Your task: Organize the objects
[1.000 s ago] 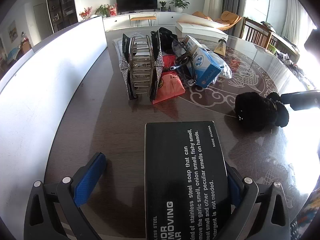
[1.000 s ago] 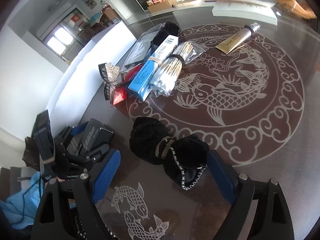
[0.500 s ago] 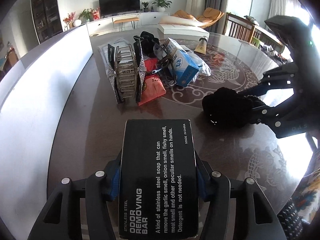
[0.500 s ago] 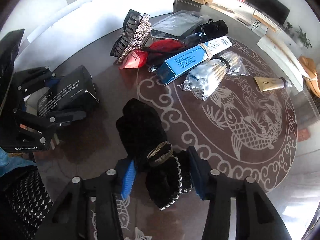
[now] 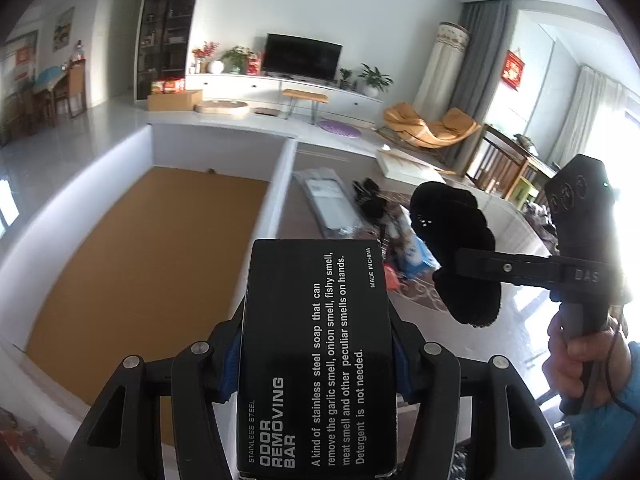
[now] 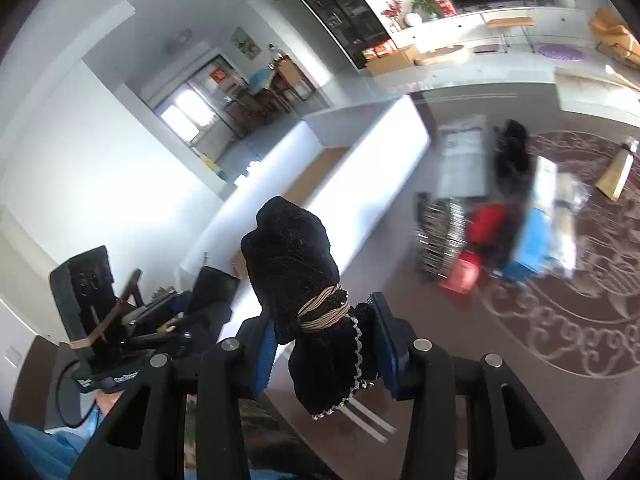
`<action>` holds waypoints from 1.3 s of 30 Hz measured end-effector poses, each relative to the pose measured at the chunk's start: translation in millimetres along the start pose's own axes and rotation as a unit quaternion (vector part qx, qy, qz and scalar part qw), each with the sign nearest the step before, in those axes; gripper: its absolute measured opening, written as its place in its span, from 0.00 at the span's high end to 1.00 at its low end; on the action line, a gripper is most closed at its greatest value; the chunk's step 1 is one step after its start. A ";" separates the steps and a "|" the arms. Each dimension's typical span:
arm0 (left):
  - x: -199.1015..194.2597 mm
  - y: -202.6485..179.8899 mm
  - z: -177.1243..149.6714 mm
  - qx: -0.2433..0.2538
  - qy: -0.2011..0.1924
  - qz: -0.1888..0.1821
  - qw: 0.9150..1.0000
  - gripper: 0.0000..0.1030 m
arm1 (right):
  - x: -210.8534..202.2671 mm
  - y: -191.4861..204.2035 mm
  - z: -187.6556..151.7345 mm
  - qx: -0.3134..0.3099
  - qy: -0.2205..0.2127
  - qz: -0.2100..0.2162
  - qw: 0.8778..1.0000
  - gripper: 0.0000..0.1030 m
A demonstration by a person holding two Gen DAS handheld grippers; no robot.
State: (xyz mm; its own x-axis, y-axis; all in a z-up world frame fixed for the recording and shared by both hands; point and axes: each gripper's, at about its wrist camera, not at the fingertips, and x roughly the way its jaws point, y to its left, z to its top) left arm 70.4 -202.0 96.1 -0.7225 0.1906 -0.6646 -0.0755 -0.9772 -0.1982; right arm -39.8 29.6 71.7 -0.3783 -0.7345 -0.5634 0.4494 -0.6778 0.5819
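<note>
My left gripper [image 5: 316, 364] is shut on a black box [image 5: 312, 312] printed "Odor Removing Bar", held in the air over the near wall of a white bin [image 5: 280, 184] with a brown floor. In the right wrist view my right gripper [image 6: 325, 350] has a black velvet pouch [image 6: 292, 256] tied with a tan cord between its blue pads. Its jaws are closing and the pads press on the pouch's neck. The pouch [image 5: 452, 232] also hangs off the table at the right of the left wrist view. The left gripper [image 6: 168, 320] shows at the lower left there.
On the dark patterned table [image 6: 560, 320] a blurred pile holds a sparkly hair clip [image 6: 436, 232], a red packet [image 6: 460, 276], a blue box [image 6: 536, 248] and a clear bag [image 5: 328, 204]. A gold tube [image 6: 616, 172] lies further right. A hand [image 5: 576, 356] grips the right tool's handle.
Both grippers went from open to shut, the left on the black box and the right on the pouch. Both lifted their loads off the table and swung left towards the white bin.
</note>
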 end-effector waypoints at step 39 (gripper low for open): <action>61.5 -102.6 -41.2 0.049 0.039 -0.012 0.998 0.01 | -17.2 -121.4 -88.4 -0.006 -0.007 -0.417 0.909 0.00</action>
State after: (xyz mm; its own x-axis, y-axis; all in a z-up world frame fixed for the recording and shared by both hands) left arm 62.0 -86.1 45.9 -0.6634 0.2176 -0.7159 -0.1624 -0.9758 -0.1462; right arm -16.3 127.4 -41.1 -0.6015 0.0349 -0.7981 0.0093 -0.9987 -0.0507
